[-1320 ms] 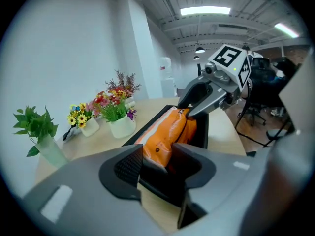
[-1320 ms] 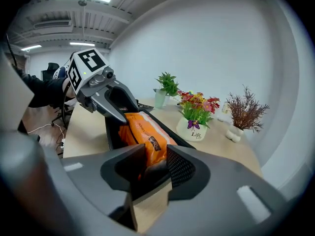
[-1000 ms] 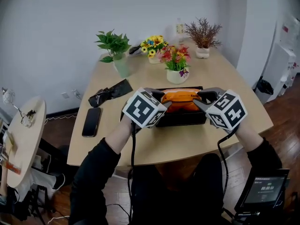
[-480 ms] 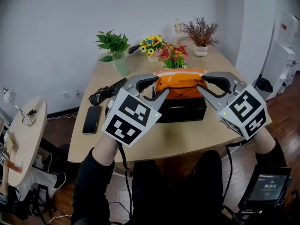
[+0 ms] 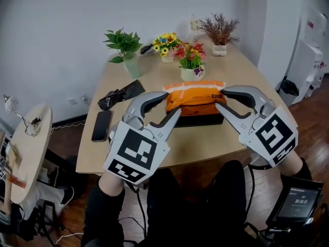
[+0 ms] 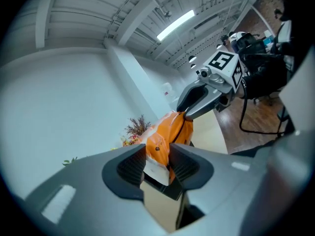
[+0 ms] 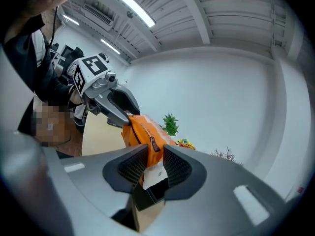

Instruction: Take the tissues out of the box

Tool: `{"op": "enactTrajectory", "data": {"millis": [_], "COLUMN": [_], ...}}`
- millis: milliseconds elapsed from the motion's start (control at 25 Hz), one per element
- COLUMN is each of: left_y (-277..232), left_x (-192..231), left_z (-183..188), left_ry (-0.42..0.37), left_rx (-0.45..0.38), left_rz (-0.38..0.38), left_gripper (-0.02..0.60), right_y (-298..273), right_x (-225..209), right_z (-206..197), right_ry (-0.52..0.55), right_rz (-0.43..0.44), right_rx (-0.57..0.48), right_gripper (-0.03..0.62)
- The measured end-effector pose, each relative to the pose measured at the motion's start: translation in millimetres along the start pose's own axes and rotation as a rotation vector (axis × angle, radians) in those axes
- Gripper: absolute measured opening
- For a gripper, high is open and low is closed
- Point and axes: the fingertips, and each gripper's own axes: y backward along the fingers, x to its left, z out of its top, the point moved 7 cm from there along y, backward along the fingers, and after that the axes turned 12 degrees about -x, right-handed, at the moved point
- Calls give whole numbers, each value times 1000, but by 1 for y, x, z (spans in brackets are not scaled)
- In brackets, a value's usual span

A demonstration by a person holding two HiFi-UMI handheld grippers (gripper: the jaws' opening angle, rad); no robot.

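An orange tissue pack [image 5: 194, 95] hangs just above the black box [image 5: 201, 120] on the wooden table [image 5: 205, 148]. My left gripper [image 5: 172, 103] is shut on the pack's left end, and my right gripper [image 5: 219, 100] is shut on its right end. In the left gripper view the pack [image 6: 166, 134] sits pinched between the pads of the left gripper [image 6: 156, 166], with the box [image 6: 167, 189] below. In the right gripper view the right gripper [image 7: 153, 168] clamps the pack [image 7: 141, 132], and the left gripper [image 7: 117, 111] holds the far end.
A black phone [image 5: 101, 125] and a dark pouch [image 5: 121, 94] lie left of the box. Behind it stand a pot of flowers [image 5: 192, 66], a green plant [image 5: 126, 48], yellow flowers [image 5: 166, 45] and a dried plant [image 5: 220, 32]. A small round table [image 5: 25, 148] stands at the left.
Both grippers have risen toward me with the orange pack held between them. The pack has come up out of the black box and now hangs above it.
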Motion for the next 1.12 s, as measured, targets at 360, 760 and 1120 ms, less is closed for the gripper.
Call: {"op": "enactTrajectory", "data": {"millis": [360, 760, 1120], "left_y": [22, 21, 8], "left_x": [-40, -61, -72], "left_z": [-16, -29, -60], "left_ry": [21, 23, 73], "left_rx": [21, 90, 162], "left_rz": [-20, -36, -71], "left_gripper": [132, 132, 135], "right_y": [19, 20, 10], "right_x": [40, 56, 67], "right_z": [-14, -44, -76], "right_ry": [-31, -106, -152], "right_rz": [26, 50, 85], "right_rx": [53, 67, 118], "right_gripper": [98, 97, 95]}}
